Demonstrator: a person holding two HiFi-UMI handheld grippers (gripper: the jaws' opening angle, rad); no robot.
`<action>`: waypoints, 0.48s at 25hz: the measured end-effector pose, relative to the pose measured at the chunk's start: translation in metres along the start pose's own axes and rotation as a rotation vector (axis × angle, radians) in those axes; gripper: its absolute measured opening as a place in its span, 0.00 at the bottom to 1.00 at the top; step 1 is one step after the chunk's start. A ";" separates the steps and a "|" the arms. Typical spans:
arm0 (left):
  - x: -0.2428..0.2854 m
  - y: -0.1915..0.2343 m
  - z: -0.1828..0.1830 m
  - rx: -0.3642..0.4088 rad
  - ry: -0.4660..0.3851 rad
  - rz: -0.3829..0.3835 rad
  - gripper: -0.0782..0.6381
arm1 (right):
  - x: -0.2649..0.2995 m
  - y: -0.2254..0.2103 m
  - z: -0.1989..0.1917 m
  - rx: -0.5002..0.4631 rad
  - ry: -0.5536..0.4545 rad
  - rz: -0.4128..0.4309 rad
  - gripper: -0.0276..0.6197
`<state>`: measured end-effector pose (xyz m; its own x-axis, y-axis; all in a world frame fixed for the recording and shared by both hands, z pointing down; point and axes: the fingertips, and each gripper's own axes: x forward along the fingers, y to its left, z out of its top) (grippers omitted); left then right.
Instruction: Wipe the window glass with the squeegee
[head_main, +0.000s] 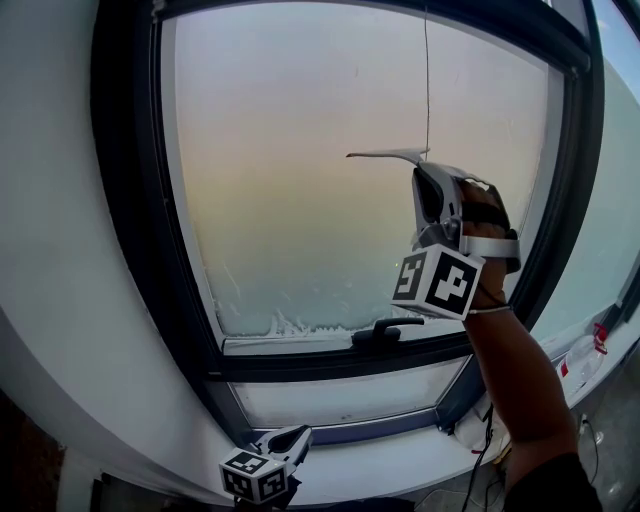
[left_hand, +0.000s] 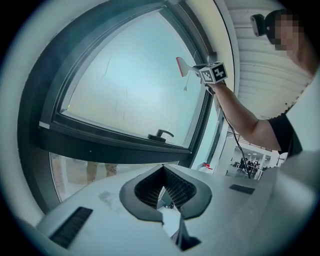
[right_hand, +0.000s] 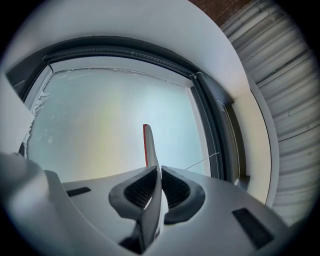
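Head view: the squeegee (head_main: 390, 156) was held up at the window glass (head_main: 300, 150), upper right, by the right gripper (head_main: 428, 178). The left gripper (head_main: 298, 436) was parked low by the sill (head_main: 400, 465).
Left gripper view: fingers (left_hand: 145, 190) were seen together, empty.
Right gripper view: fingers (right_hand: 135, 187) were clamped on the handle.
The squeegee was judged light, with a stiff handle and a soft blade, and best gripped at the handle.

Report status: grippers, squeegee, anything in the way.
Right gripper shut on squeegee, raised at window glass. Left gripper shut, empty, low by sill. Nothing blocking.
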<state>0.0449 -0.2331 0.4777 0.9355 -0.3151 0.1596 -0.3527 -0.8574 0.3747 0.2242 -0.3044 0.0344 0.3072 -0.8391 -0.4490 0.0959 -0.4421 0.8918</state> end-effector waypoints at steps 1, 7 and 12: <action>-0.002 0.000 0.000 -0.001 0.000 -0.001 0.11 | -0.001 0.004 0.002 -0.010 0.001 0.006 0.08; -0.013 0.001 -0.004 -0.007 0.028 -0.005 0.11 | -0.013 0.039 0.000 -0.054 0.017 0.046 0.08; -0.019 0.000 -0.010 -0.019 0.041 -0.030 0.11 | -0.029 0.075 -0.007 -0.056 0.038 0.106 0.08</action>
<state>0.0270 -0.2233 0.4844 0.9443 -0.2718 0.1855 -0.3250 -0.8582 0.3973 0.2291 -0.3106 0.1147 0.3539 -0.8671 -0.3505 0.1131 -0.3323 0.9364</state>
